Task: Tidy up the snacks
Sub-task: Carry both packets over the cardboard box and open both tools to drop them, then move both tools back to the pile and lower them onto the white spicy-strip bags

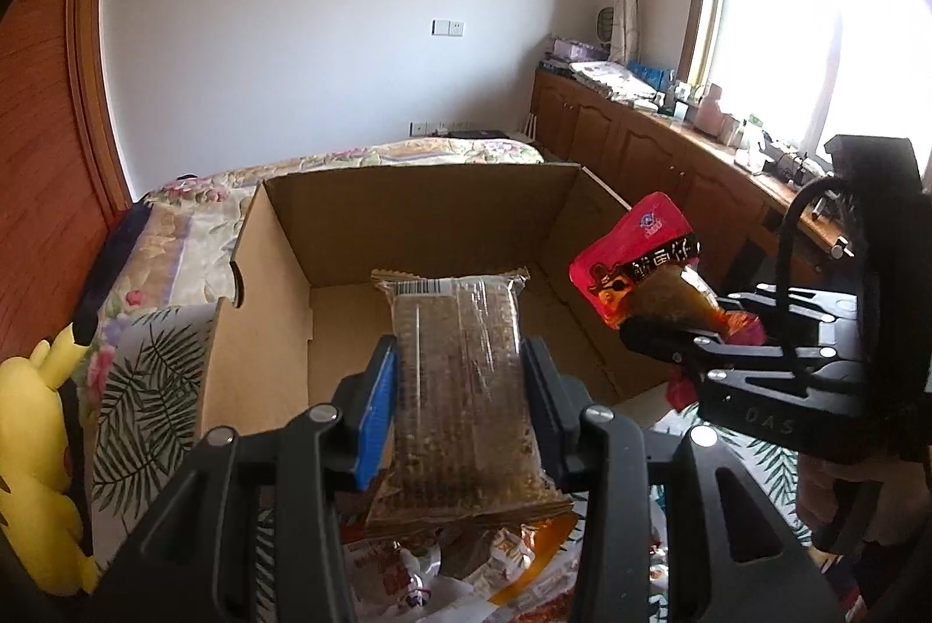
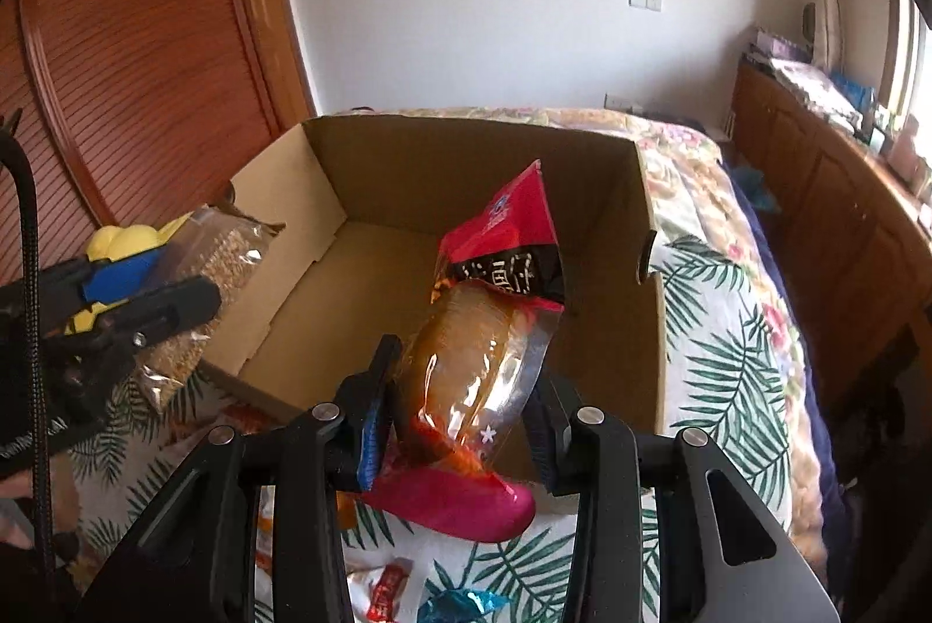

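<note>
Box (image 1: 279,227) at 12 o'clock looks empty so far. My left tongs (image 1: 460,378) clamp a clear-wrapped brown bar (image 1: 460,332), right tongs (image 2: 460,407) grip a red pouch (image 2: 495,273). Loose snacks (image 2: 387,585) still on the bed (image 2: 722,332).

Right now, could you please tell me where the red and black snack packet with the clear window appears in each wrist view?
Left wrist view: the red and black snack packet is right of centre, held in the right gripper, beside the box's right wall.
Right wrist view: the packet is at centre, between that gripper's fingers, above the box's near edge.
Shared landmark: the open brown cardboard box.
</note>
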